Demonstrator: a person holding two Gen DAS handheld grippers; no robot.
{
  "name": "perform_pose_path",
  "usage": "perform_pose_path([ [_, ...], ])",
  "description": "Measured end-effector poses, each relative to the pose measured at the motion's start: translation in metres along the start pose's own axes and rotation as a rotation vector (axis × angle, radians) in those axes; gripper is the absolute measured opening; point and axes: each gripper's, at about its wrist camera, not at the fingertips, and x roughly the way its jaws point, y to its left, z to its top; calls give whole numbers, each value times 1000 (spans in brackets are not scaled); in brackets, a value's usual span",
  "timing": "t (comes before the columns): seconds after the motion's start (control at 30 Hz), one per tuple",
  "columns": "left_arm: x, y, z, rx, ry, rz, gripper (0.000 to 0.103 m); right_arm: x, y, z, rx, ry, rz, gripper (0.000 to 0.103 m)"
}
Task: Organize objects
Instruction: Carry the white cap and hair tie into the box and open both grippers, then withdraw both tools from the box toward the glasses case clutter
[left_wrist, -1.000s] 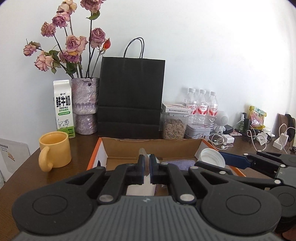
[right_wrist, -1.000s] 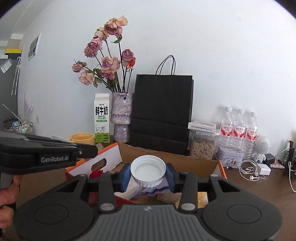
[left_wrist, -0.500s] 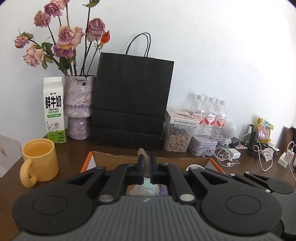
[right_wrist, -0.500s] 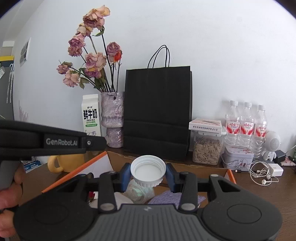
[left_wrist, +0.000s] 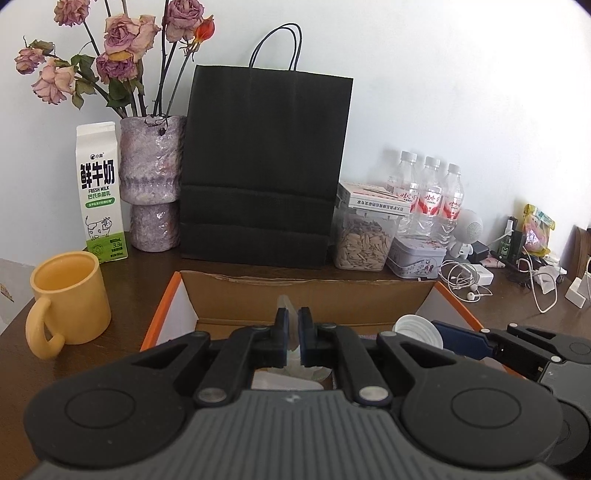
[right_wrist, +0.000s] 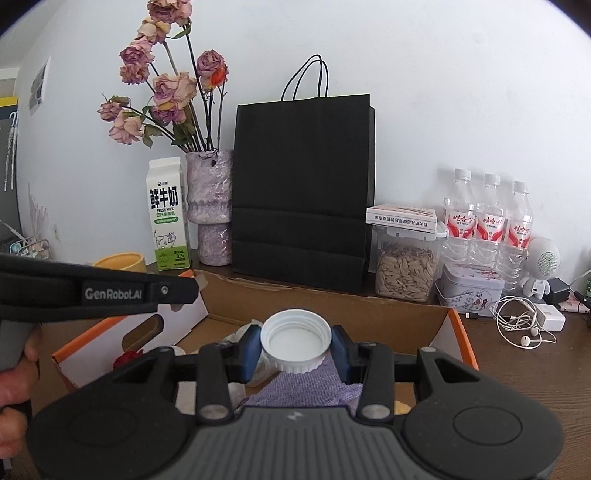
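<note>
White ribbed plastic, round and shallow: that is the screw cap clamped between the blue pads of my right tongs. The cap's open side faces the camera and slightly up, so its short axis runs back along the fingers. It hangs over the open brown cardboard box with orange edges, above a purple knitted cloth lying inside.

My left tongs point forward and slightly down over the same box. The jaws are clenched on a thin, translucent plastic piece that stands upright and projects above the fingertips; its exact nature I cannot tell. In the right wrist view, my left hand grips the handle at the left frame edge.

In the left wrist view, the cap and the right tongs appear at the right, over the box's right half.

Counted items behind the box:
- one black paper bag with handles
- one purple vase of dried roses
- one milk carton
- one yellow mug
- three water bottles
- one clear seed container
</note>
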Motion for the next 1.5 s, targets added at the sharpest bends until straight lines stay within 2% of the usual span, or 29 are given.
perform_pose_path([
  [0.03, 0, 0, 0, -4, 3, 3, 8, 1, 0, 0, 0, 6, -1, 40],
  [0.07, 0, 0, 0, -4, 5, 8, 9, 2, 0, -1, 1, 12, -2, 47],
  [0.1, 0, 0, 0, -1, 6, 11, 17, 2, 0, -1, 2, 15, -5, 63],
  [0.13, 1, 1, 0, -1, 6, 14, 39, 3, 0, -2, 3, 16, -10, 82],
  [0.17, 1, 1, 0, -4, 8, 24, 62, 4, 0, -2, 4, 20, -14, 91],
  [0.2, 1, 0, 0, -5, 2, 39, 91, 4, 0, -3, 3, 21, -18, 101],
  [0.23, 0, 0, -1, -3, -14, 56, 103, 4, 1, -3, 4, 19, -21, 103],
  [0.3, -2, -2, 0, 5, -33, 80, 103, 4, 0, -3, 10, 20, -33, 103],
  [0.9, -1, -1, -2, 0, -3, 89, 103, 5, -1, -4, 24, 35, -36, 103],
  [1.2, -20, 2, 0, -5, -33, 81, 103, -5, 1, -1, 22, 10, -36, 103],
  [1.5, -55, -3, -2, 8, -84, 48, 103, -36, 5, 2, 36, -36, -17, 103],
])
